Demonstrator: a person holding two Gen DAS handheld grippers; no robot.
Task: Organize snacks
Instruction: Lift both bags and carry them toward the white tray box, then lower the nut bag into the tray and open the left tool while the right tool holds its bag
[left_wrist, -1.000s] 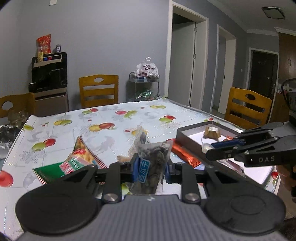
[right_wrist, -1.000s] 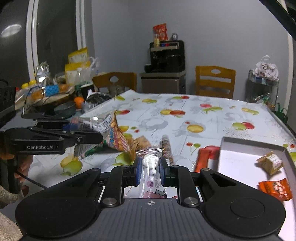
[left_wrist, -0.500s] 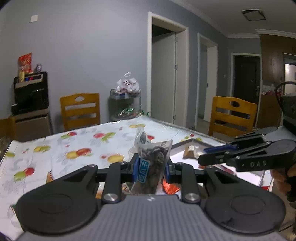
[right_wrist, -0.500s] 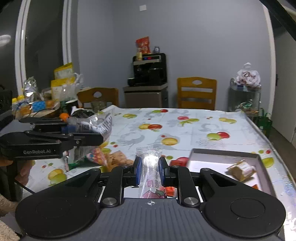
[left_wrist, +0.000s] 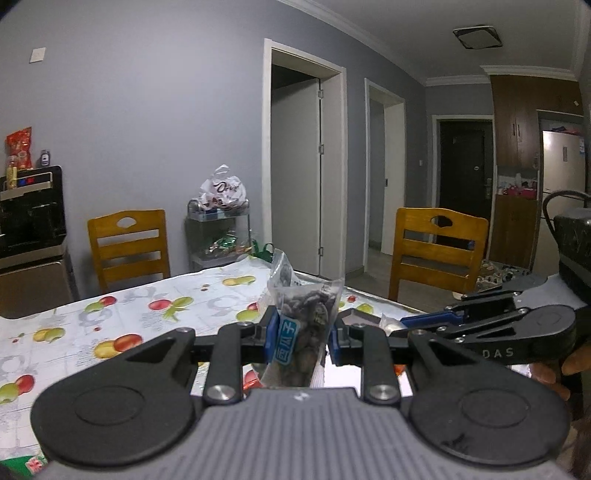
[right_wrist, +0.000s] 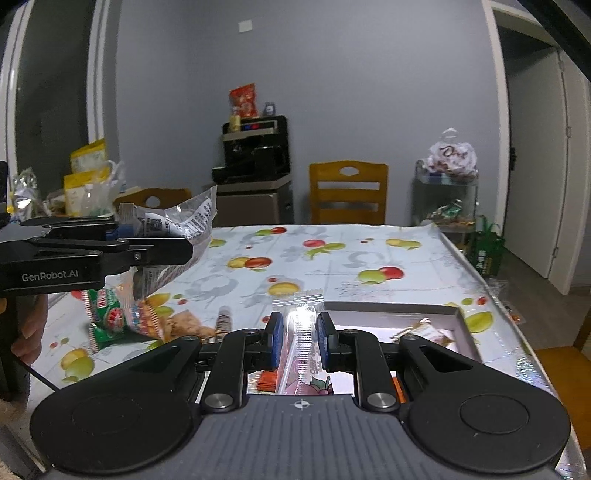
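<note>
My left gripper (left_wrist: 302, 338) is shut on a clear bag of dark seeds (left_wrist: 303, 334) with a blue label, held upright above the table. It also shows in the right wrist view (right_wrist: 110, 247), at the left, with the bag (right_wrist: 177, 221) sticking out. My right gripper (right_wrist: 300, 341) is shut on a clear snack sachet (right_wrist: 302, 332) with pink print, held over the near edge of the grey tray (right_wrist: 391, 308). The tray holds a tan wrapped snack (right_wrist: 424, 330). The right gripper appears in the left wrist view (left_wrist: 480, 325) at the right.
Several snack packets lie on the fruit-print tablecloth (right_wrist: 332, 266): a green and red packet (right_wrist: 107, 321), an orange packet (right_wrist: 147, 317), a small dark stick (right_wrist: 223, 321). Wooden chairs (left_wrist: 436, 251) stand around the table. A cart with bags (right_wrist: 447, 192) stands by the wall.
Both grippers have lifted and swung right with their packets. The left gripper's bag now sits higher over the table, and the right gripper's sachet has come over the tray's near edge.
</note>
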